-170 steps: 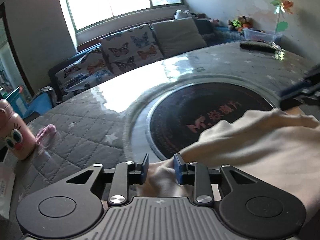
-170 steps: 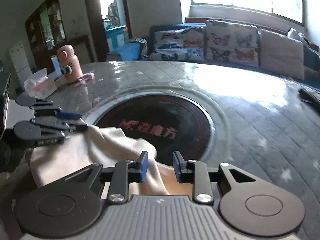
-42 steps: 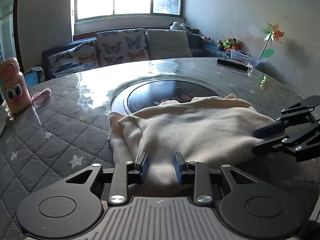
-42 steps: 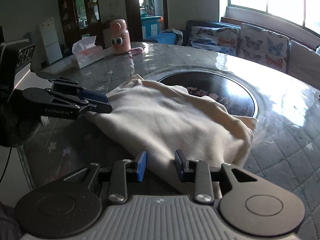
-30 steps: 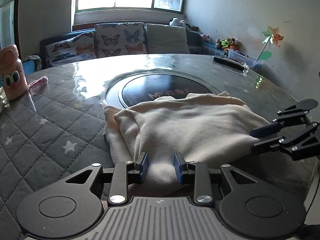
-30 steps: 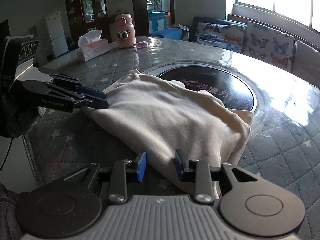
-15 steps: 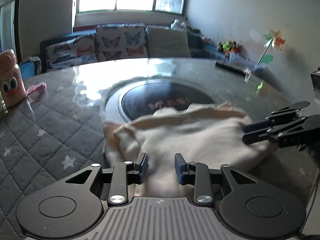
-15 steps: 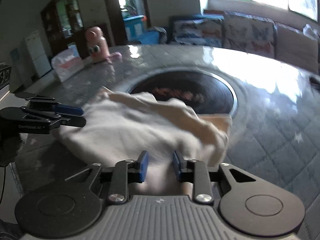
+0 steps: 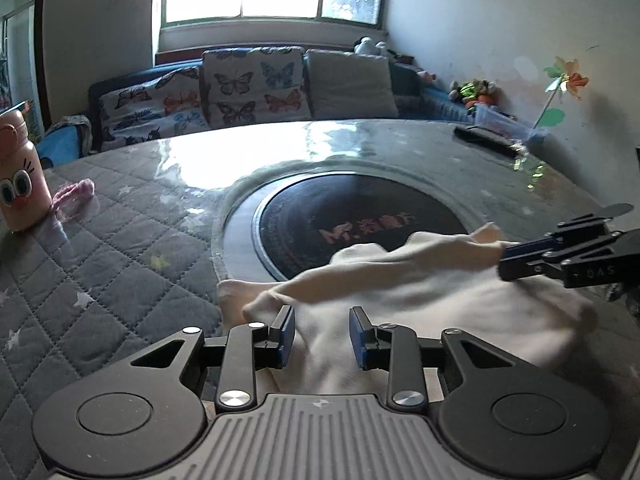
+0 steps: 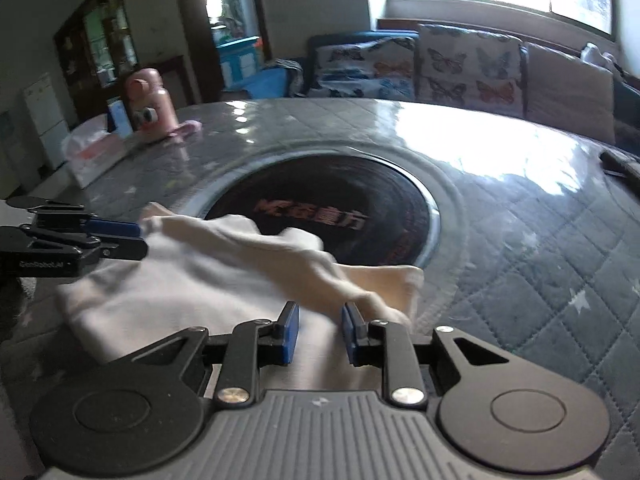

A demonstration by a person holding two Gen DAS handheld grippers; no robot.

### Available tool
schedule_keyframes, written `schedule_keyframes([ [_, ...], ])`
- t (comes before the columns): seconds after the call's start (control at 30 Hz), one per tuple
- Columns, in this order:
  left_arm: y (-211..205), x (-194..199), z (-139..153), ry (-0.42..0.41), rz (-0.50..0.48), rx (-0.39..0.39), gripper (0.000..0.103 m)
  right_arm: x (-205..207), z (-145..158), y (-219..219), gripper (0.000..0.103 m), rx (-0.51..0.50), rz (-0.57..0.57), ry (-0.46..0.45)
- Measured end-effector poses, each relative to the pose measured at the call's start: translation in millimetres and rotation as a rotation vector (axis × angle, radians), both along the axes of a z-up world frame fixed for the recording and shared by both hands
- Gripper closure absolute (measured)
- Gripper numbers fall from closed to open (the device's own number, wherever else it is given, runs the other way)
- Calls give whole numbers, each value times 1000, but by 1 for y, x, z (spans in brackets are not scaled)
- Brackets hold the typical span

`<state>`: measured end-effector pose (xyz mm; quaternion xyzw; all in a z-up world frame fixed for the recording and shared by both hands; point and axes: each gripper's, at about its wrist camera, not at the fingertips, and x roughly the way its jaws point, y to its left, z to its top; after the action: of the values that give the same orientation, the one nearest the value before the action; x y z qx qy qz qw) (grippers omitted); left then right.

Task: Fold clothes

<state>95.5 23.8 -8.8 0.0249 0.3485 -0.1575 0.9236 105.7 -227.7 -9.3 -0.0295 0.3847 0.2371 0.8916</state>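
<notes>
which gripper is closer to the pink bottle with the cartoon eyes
Left. The left gripper holds the cream garment on the pink bottle's side of the table; the right gripper holds the garment's far end, farther from the bottle.

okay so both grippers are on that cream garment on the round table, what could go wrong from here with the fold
Risks I can see:

1. The cream garment is motion-blurred and bunched, with a ridge across the middle. Laid down like this, the fold may come out creased or uneven.

2. Its far edge reaches the dark round inset in the table. A further push could drag it over the raised ring and skew the layers.

3. The left gripper and right gripper hold different edges; uneven motion might twist the cloth.
</notes>
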Motion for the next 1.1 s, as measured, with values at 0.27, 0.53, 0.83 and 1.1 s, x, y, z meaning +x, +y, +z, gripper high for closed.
schedule_keyframes([
  [0.27, 7, 10, 0, 6, 38, -11, 71, 1, 4, 2, 81, 23, 4, -22],
  [0.53, 7, 14, 0, 1, 59, -4, 70, 16, 0, 8, 81, 26, -17, -12],
  [0.83, 6, 14, 0, -2, 69, 5, 69, 28, -7, 25, 80, -5, -11, -12],
  [1.1, 20, -10, 12, -31, 105, -11, 48, -1, 9, 0, 49, 26, -62, -48],
])
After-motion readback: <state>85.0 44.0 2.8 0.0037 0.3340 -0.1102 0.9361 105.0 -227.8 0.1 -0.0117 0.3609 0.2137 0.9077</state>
